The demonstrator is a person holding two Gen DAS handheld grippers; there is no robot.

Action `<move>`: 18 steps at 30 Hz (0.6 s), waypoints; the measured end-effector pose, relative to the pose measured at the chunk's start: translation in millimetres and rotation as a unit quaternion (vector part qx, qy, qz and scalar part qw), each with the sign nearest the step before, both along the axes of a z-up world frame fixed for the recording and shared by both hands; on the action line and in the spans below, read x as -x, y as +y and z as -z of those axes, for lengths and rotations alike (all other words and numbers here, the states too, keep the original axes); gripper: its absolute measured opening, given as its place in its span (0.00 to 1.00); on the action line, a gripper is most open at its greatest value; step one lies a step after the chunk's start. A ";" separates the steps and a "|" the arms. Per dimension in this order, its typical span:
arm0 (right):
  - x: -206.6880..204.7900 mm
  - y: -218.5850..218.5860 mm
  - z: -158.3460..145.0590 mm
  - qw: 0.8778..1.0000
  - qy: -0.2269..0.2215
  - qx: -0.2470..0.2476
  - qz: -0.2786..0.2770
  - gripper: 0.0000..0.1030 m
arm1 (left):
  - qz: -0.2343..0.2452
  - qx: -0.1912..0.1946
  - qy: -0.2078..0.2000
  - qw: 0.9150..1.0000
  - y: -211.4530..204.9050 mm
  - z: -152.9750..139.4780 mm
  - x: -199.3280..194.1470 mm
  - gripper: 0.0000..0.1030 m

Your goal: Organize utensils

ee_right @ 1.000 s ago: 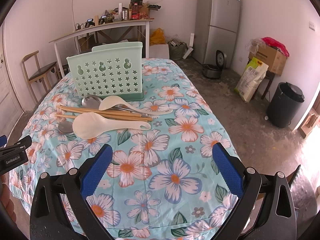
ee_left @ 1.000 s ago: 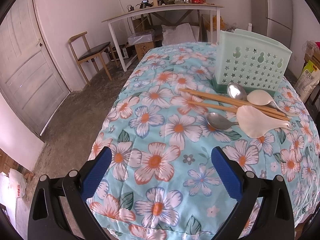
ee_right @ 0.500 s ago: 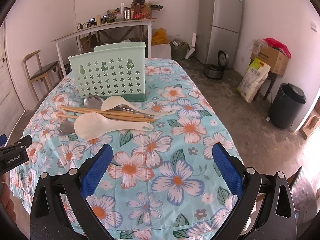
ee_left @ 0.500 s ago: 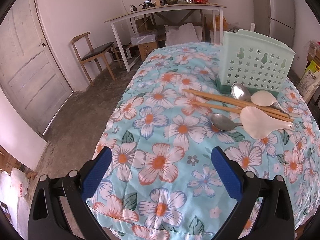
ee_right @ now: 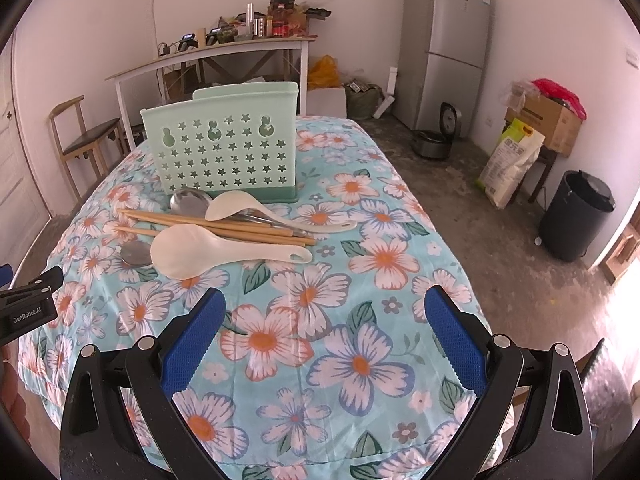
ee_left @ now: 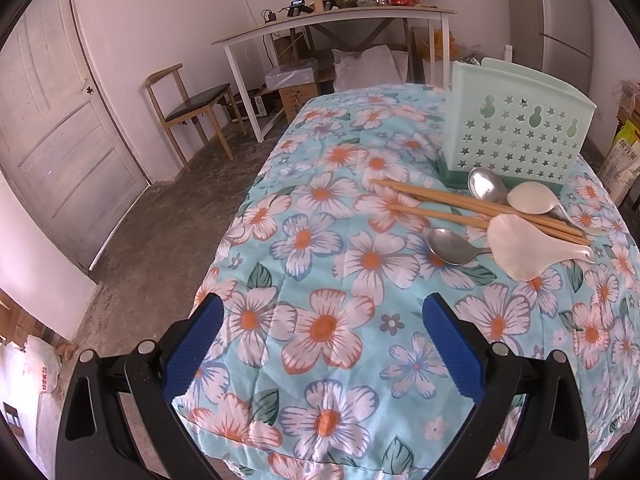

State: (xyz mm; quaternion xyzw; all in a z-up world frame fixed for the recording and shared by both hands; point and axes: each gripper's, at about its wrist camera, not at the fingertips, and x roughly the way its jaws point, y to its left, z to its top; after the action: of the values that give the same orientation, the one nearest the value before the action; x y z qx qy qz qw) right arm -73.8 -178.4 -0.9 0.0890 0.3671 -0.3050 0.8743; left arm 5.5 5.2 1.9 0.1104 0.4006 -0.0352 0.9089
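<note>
A pale green perforated utensil holder (ee_right: 224, 148) (ee_left: 516, 136) stands upright on a floral tablecloth (ee_right: 360, 264). In front of it lie wooden chopsticks (ee_right: 208, 226) (ee_left: 460, 202), a cream rice paddle (ee_right: 208, 254) (ee_left: 524, 246), a cream ladle (ee_right: 256, 210) (ee_left: 532, 198) and two metal spoons (ee_left: 452, 246) (ee_left: 486, 186). My right gripper (ee_right: 322, 312) hovers open over the near table edge, well short of the utensils. My left gripper (ee_left: 320, 316) is open too, near the table's left corner, with nothing between its fingers.
A wooden chair (ee_left: 192, 108) and a white desk (ee_left: 336, 24) with clutter stand behind the table. A fridge (ee_right: 444, 48), a black bin (ee_right: 576, 216), a sack (ee_right: 512, 160) and boxes sit on the right. A door (ee_left: 52, 120) is at left.
The left gripper has drawn back and swung slightly, so the table looks farther and more floor shows. The right gripper has barely shifted. Both stay open.
</note>
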 end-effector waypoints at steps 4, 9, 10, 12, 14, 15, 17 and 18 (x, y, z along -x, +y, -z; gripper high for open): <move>-1.6 -1.4 2.1 1.000 0.001 -0.001 -0.002 0.93 | -0.002 -0.004 0.002 1.000 -0.2 0.5 -2.9 0.95; -5.5 -1.0 6.4 1.000 0.005 -0.003 -0.010 0.92 | 0.001 0.000 0.011 1.000 -1.0 4.3 -8.5 0.95; -6.1 -0.4 7.3 1.000 0.005 -0.003 -0.011 0.92 | 0.002 -0.001 0.010 1.000 -2.3 5.3 -9.3 0.95; -8.0 0.3 10.2 1.000 0.006 -0.004 -0.015 0.93 | 0.008 -0.002 0.014 1.000 -7.0 8.2 -11.7 0.95; -11.0 0.9 15.0 1.000 0.008 -0.009 -0.022 0.93 | 0.013 0.001 0.021 1.000 -9.4 11.9 -15.5 0.95; -12.4 1.4 17.6 1.000 0.010 -0.012 -0.027 0.93 | 0.014 0.004 0.023 1.000 -10.6 14.0 -17.9 0.95; -15.9 2.0 22.6 0.999 0.014 -0.018 -0.037 0.93 | 0.024 0.011 0.032 0.999 -13.5 17.6 -22.0 0.95; -17.6 2.1 26.3 0.999 0.016 -0.023 -0.043 0.93 | 0.030 0.015 0.036 0.999 -15.0 19.2 -23.9 0.95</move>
State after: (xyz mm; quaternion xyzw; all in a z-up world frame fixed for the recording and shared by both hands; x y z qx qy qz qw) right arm -56.3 -176.3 -27.2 0.0882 0.3911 -0.2595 0.8786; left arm 29.4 -9.8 -17.3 0.1073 0.4286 -0.0719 0.8942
